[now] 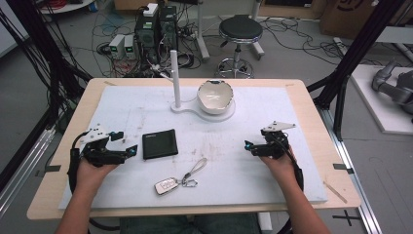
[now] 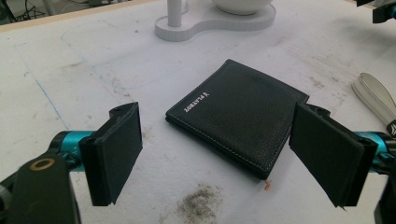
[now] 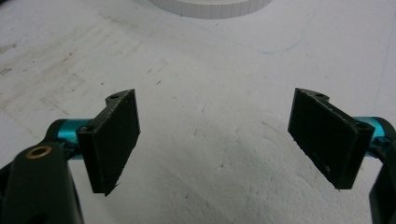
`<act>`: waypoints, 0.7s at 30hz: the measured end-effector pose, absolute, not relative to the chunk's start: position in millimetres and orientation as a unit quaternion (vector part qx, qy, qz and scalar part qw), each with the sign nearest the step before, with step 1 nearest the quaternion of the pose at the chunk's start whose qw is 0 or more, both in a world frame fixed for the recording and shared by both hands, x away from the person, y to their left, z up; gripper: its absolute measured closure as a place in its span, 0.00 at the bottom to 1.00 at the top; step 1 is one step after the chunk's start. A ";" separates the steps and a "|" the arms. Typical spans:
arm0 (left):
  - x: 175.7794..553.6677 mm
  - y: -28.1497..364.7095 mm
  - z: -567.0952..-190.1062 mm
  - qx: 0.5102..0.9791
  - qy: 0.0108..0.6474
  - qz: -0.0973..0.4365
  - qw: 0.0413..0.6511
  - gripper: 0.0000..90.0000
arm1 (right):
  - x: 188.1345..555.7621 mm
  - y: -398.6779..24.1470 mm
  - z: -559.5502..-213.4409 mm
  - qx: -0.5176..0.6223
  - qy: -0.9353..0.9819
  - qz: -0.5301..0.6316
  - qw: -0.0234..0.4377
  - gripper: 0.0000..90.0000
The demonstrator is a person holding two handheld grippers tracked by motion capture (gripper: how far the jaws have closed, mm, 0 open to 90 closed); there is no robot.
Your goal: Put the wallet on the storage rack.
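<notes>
the white board (image 1: pixel 272 117) on the wooden table (image 1: pixel 311 97) takes the whole middle of the high view, and everything i work with lies on it. in the upper middle of that frame stands the white stand (image 1: pixel 187 108) with an upright post (image 1: pixel 175 78), and a white bowl (image 1: pixel 215 96) sits on its round part, to the right of the post.

lower, left of centre, the black wallet (image 1: pixel 159 144) lies flat and closed. in my left gripper view it is in the centre of the frame, just past my pads, with white letters near its left edge. below it in the high view, at lower centre, is the car key (image 1: pixel 166 185) with a small ring and a strap (image 1: pixel 197 168) going up to the right.

my left gripper (image 1: pixel 127 151) is at the left of the high view, just beside the wallet and pointing toward it; its jaws are spread wide, nothing is between them, and they do not touch the wallet. my right gripper (image 1: pixel 248 145) is at the right, well apart from the wallet and the key; its jaws are also spread wide, over bare board.
</notes>
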State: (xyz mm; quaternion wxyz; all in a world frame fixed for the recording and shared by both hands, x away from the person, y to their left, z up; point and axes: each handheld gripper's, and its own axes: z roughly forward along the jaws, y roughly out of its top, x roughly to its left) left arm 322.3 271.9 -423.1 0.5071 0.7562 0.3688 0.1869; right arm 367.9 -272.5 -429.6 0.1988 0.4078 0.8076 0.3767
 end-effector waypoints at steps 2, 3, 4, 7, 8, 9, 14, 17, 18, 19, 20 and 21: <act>322.2 272.0 -423.4 0.755 0.368 0.189 0.508 0.19 | 367.8 -272.5 -429.6 0.409 0.807 0.377 0.197 0.19; 321.8 272.4 -423.7 0.755 0.368 0.192 0.508 0.19 | 368.1 -272.3 -429.8 0.408 0.808 0.377 0.197 0.19; 321.5 272.8 -423.9 0.753 0.369 0.194 0.509 0.19 | 368.0 -271.7 -430.1 0.409 0.808 0.375 0.196 0.19; 320.7 275.9 -423.2 0.749 0.372 0.195 0.512 0.19 | 368.4 -271.1 -430.3 0.408 0.808 0.376 0.197 0.19; 320.7 275.9 -423.2 0.749 0.372 0.195 0.512 0.19 | 368.4 -271.1 -430.3 0.408 0.808 0.376 0.197 0.19; 320.6 277.1 -423.5 0.748 0.376 0.194 0.511 0.19 | 368.5 -271.2 -430.5 0.410 0.808 0.375 0.196 0.19; 320.2 278.5 -424.7 0.747 0.378 0.193 0.511 0.19 | 368.8 -271.5 -430.5 0.410 0.806 0.380 0.194 0.19; 318.9 280.0 -425.0 0.747 0.384 0.195 0.506 0.19 | 369.5 -269.5 -431.1 0.408 0.807 0.384 0.186 0.19; 318.9 280.0 -425.0 0.747 0.384 0.195 0.506 0.19 | 369.5 -269.5 -431.1 0.408 0.807 0.384 0.186 0.19; 317.4 281.1 -424.8 0.748 0.384 0.195 0.504 0.19 | 370.5 -266.3 -432.3 0.403 0.811 0.383 0.182 0.19; 316.8 281.4 -424.8 0.748 0.384 0.195 0.505 0.19 | 371.0 -264.3 -432.5 0.401 0.812 0.383 0.180 0.19; 315.6 281.9 -424.8 0.748 0.383 0.194 0.506 0.19 | 371.7 -262.8 -432.3 0.399 0.813 0.383 0.180 0.19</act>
